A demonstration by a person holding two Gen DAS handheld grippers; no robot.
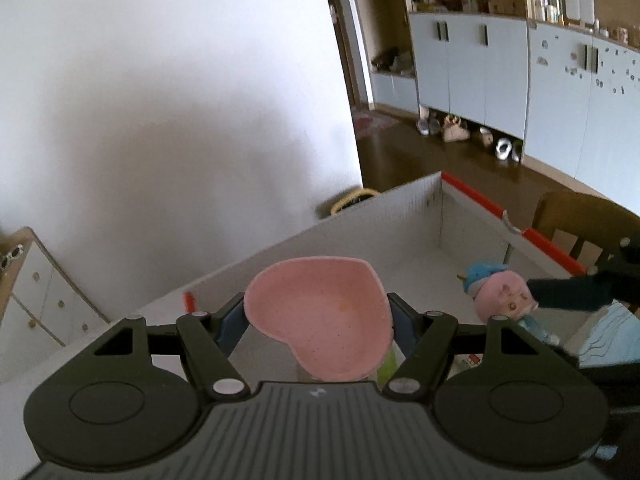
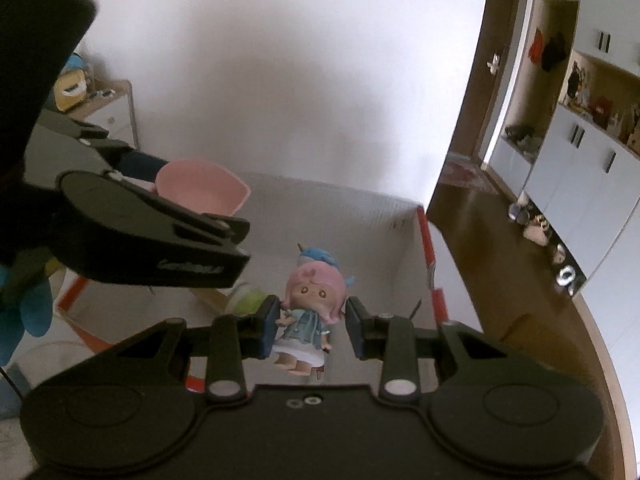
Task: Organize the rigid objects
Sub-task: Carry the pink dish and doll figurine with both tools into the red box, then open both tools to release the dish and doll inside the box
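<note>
My left gripper [image 1: 318, 320] is shut on a pink heart-shaped dish [image 1: 320, 316] and holds it above a white cardboard box [image 1: 360, 220]. The dish also shows in the right wrist view [image 2: 200, 192], held by the left gripper [image 2: 160, 236]. My right gripper [image 2: 313, 328] holds a pink-haired doll [image 2: 310, 308] with a blue hat between its fingers, over the box [image 2: 340, 216]. In the left wrist view the doll [image 1: 502, 294] hangs at the right, on the right gripper's finger [image 1: 568, 292].
The box has red-taped edges [image 1: 480, 200]. A green object [image 2: 248, 296] lies inside the box. A wooden chair [image 1: 580, 224] stands beyond the box. White wall behind; blue cabinets [image 1: 480, 76] and shoes on the dark floor at the right.
</note>
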